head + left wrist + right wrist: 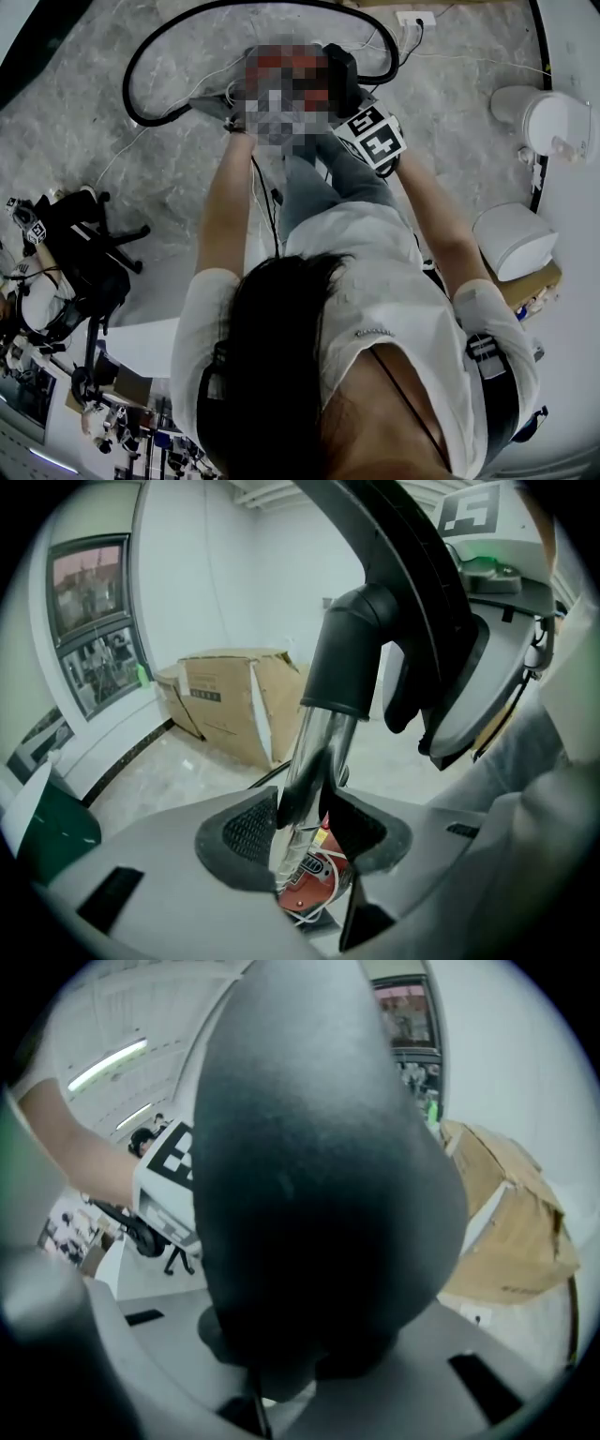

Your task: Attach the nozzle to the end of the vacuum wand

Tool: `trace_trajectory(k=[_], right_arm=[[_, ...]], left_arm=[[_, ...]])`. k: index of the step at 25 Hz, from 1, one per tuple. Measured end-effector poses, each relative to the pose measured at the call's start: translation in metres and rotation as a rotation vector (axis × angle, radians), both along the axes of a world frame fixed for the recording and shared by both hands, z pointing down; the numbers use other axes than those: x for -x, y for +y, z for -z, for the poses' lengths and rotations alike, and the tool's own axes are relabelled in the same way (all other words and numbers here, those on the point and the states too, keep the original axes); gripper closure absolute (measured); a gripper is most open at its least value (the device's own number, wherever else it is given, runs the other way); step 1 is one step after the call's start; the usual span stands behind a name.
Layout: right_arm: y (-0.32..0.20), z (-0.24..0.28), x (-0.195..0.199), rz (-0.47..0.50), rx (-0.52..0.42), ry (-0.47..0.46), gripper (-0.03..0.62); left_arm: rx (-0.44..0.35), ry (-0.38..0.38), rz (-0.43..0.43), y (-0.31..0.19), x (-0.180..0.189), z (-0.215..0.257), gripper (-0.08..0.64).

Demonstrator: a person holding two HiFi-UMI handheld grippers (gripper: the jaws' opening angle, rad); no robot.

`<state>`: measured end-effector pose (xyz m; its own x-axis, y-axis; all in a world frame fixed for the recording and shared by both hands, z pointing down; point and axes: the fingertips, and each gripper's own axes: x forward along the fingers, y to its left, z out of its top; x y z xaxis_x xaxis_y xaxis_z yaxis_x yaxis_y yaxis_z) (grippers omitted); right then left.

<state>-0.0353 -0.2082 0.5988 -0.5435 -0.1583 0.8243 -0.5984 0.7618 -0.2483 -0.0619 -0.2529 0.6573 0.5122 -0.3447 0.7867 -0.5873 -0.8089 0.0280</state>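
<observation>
Black nozzle (pixel 319 1194), frame centre, clenched in right hand-held gripper (pixel 281 1372); chrome wand (pixel 319 742) grasped by left hand-held gripper (pixel 305 832); best aligned squarely, then pushed straight.

Two grippers (pixel 309 829) (pixel 281 1377), one wand (pixel 315 747), one black curved piece (pixel 319 1176).

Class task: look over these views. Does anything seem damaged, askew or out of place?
The cardboard box by the wall sags open, its front panels gaping apart. On the floor the black hose lies in a loose loop. Nothing looks spilled.
</observation>
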Motion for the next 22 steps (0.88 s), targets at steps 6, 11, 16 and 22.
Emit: trace_trajectory(k=[6, 11, 16, 22], right_arm=[[-0.004, 0.009, 0.021, -0.233, 0.113, -0.080, 0.485], [-0.002, 0.006, 0.023, -0.269, 0.116, -0.085, 0.485], [0.005, 0.001, 0.019, -0.171, 0.096, -0.051, 0.482], [0.007, -0.007, 0.009, -0.103, 0.046, -0.020, 0.480]], left_arm=[[-0.006, 0.012, 0.026, -0.005, 0.005, 0.003, 0.392], [-0.003, 0.009, 0.035, -0.002, 0.003, 0.002, 0.391], [0.013, -0.003, 0.006, 0.002, 0.003, -0.002, 0.391], [0.023, 0.000, 0.001, 0.005, -0.002, -0.005, 0.391]])
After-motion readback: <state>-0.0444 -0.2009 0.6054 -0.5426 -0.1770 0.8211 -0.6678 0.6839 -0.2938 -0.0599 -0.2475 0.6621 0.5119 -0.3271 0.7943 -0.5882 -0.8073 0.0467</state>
